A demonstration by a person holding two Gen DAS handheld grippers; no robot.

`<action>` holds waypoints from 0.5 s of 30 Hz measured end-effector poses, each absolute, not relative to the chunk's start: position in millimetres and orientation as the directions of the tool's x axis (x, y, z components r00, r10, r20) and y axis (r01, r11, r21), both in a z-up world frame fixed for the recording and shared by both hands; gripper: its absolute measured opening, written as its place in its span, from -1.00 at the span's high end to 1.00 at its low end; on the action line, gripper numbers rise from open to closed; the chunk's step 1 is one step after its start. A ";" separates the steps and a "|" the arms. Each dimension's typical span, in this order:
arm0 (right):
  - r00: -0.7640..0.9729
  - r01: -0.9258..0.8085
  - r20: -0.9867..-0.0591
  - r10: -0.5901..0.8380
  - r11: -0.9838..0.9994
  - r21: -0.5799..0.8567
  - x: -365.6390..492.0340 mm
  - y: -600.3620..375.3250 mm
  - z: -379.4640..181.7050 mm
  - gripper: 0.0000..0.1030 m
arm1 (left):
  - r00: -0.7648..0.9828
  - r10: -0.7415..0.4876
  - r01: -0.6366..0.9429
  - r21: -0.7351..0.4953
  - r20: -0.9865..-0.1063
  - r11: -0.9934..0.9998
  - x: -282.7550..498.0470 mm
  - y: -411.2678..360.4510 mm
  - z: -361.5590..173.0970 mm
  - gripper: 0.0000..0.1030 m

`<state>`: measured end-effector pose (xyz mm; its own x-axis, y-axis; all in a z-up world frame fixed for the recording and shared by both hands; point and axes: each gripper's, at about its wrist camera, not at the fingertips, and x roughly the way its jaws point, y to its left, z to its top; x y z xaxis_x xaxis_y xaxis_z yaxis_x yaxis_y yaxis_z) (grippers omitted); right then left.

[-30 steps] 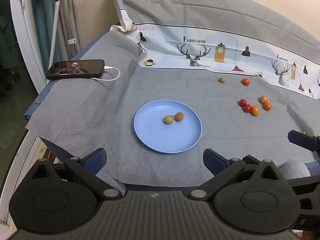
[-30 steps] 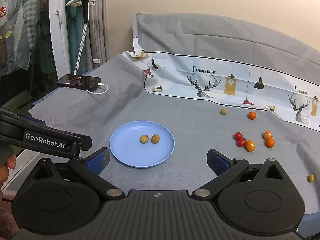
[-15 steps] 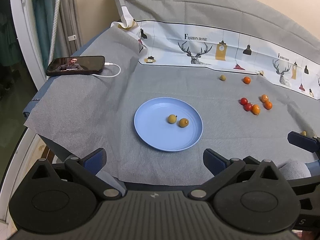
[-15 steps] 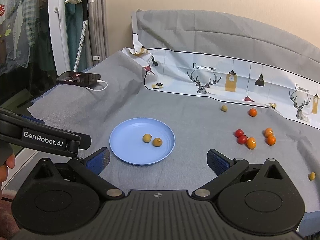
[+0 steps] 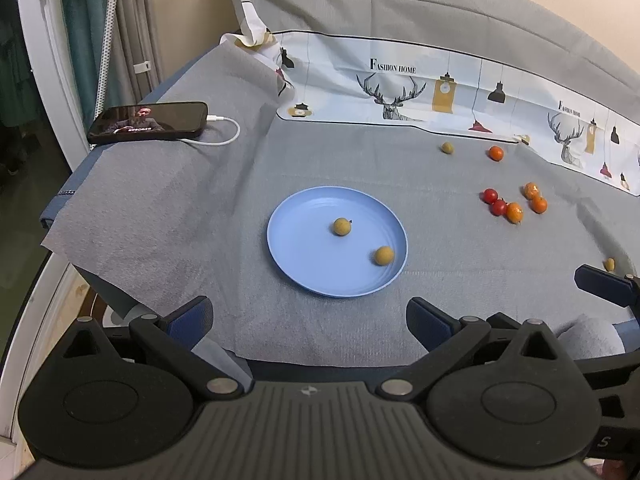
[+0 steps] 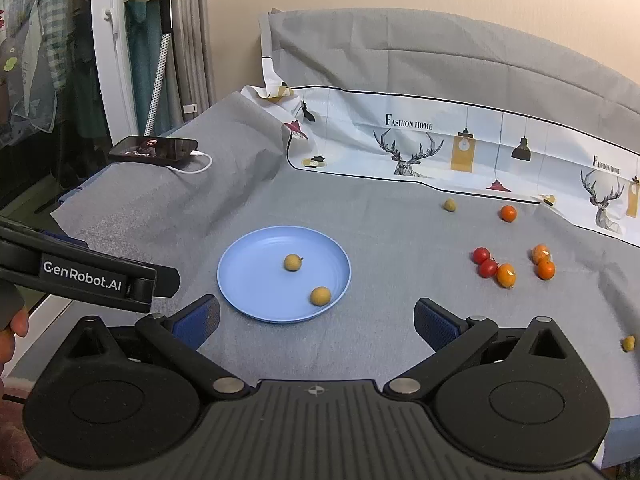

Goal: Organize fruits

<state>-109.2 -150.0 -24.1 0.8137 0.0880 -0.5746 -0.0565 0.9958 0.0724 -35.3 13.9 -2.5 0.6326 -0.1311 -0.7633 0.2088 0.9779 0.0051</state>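
The sorting has barely started: a blue plate [image 5: 304,268] sits at the centre of the left-wrist frame with just two tan fruits on it — one near the middle [image 5: 342,226], the other by the lower-right rim [image 5: 384,256]. Everything else lies loose on the grey cloth [image 5: 180,208] to the right. Counted there: two more tan fruits, one in the upper right near the printed strip [image 5: 447,147] and one at the far right edge [image 5: 609,264]; two red tomatoes [image 5: 489,195] touching each other; and four orange fruits — a lone one [image 5: 496,153] at the back, one [image 5: 514,212] touching the red pair, and two [image 5: 539,204] just beside it, touching each other. So two of ten are placed and eight remain, as far as can be seen. The left gripper [image 5: 308,316] hangs spread wide and empty below the plate; the right gripper [image 6: 316,320] is likewise parted with nothing between its fingers. A phone [image 5: 148,122] on a white cable lies in the upper left, well apart from the fruit.
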 end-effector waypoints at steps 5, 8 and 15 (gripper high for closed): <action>0.811 -0.047 -0.578 0.088 0.995 0.087 -106.8 -152.9 -27.0 -0.99 | 0.627 -0.122 0.217 0.022 -0.770 0.976 -33.3 9.8 -4.5 -0.99; 0.807 -0.036 -0.584 0.090 0.994 0.104 -104.7 -156.3 -30.2 -0.99 | 0.625 -0.111 0.219 0.037 -0.773 0.975 -31.5 5.6 -5.7 -0.99; 0.798 0.006 -0.596 0.090 0.988 0.157 -99.8 -171.6 -41.3 -0.99 | 0.616 -0.085 0.241 0.084 -0.783 0.967 -22.2 -12.8 -9.2 -0.99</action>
